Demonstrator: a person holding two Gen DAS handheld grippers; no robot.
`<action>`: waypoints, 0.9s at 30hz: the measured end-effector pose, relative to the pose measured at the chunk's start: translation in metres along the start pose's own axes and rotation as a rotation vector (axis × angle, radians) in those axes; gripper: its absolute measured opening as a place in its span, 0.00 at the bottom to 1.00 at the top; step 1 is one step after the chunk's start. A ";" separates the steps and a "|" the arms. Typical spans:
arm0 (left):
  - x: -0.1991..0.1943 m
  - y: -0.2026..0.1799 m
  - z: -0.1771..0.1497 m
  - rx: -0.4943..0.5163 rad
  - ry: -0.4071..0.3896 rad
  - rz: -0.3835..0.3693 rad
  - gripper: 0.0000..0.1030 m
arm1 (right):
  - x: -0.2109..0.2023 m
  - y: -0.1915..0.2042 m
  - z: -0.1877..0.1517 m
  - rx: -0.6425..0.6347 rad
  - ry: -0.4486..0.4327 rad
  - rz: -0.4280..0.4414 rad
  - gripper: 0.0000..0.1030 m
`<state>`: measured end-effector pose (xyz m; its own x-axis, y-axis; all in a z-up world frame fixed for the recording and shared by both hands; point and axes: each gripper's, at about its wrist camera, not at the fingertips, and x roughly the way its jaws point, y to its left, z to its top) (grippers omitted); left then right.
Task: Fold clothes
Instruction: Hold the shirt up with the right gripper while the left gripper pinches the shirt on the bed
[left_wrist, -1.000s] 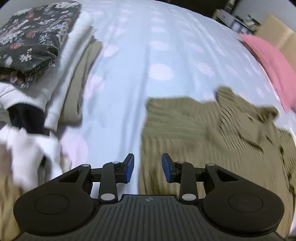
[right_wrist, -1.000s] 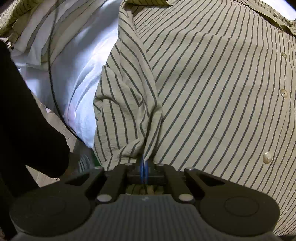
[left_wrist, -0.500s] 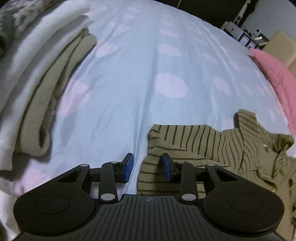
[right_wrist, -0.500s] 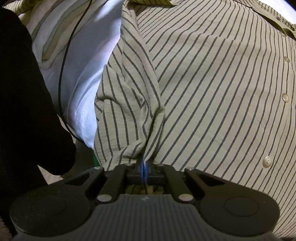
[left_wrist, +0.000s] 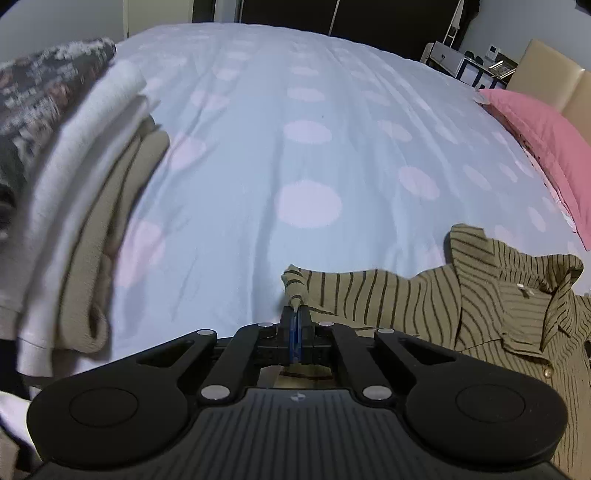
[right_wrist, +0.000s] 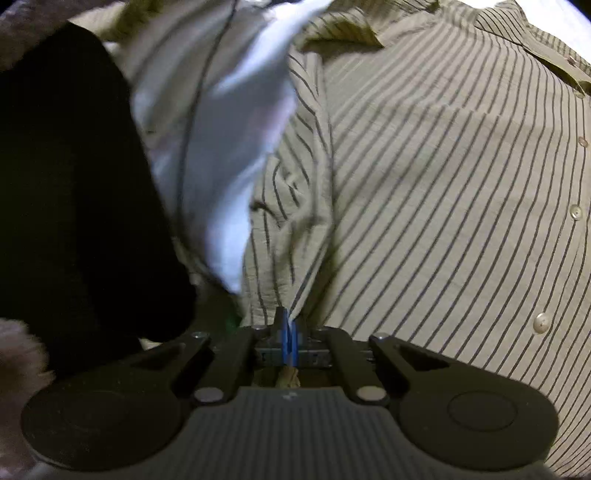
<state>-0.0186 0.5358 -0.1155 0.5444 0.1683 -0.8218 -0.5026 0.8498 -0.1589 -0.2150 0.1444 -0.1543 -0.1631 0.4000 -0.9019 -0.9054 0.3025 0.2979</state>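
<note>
An olive shirt with dark stripes (left_wrist: 480, 295) lies on the bed at the lower right of the left wrist view, collar up. My left gripper (left_wrist: 295, 317) is shut on the shirt's left corner, which bunches at the blue pads. In the right wrist view the same striped shirt (right_wrist: 443, 184) fills the frame, its buttons along the right side. My right gripper (right_wrist: 288, 328) is shut on a gathered fold of the shirt's edge.
A stack of folded clothes (left_wrist: 85, 192) lies at the left of the bed, white and tan with a floral piece on top. The bedsheet (left_wrist: 295, 129) is pale blue with pink dots. A pink pillow (left_wrist: 535, 140) lies at the right. A black garment (right_wrist: 74, 184) hangs at the left.
My left gripper has moved onto the shirt's corner and shut on it; it was open before. My right gripper keeps its hold and the shirt has shifted.
</note>
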 end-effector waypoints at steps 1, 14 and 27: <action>-0.005 -0.003 0.002 0.002 -0.008 -0.001 0.00 | -0.006 0.000 -0.002 -0.003 -0.010 0.004 0.02; -0.035 -0.081 0.031 0.061 -0.032 0.060 0.00 | -0.040 -0.018 -0.024 0.099 -0.054 0.082 0.02; -0.003 -0.202 0.025 0.213 0.010 0.000 0.00 | -0.051 -0.044 -0.059 0.232 -0.055 0.100 0.02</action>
<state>0.0977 0.3761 -0.0672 0.5370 0.1643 -0.8275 -0.3491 0.9362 -0.0406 -0.1900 0.0598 -0.1397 -0.2200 0.4825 -0.8478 -0.7705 0.4471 0.4544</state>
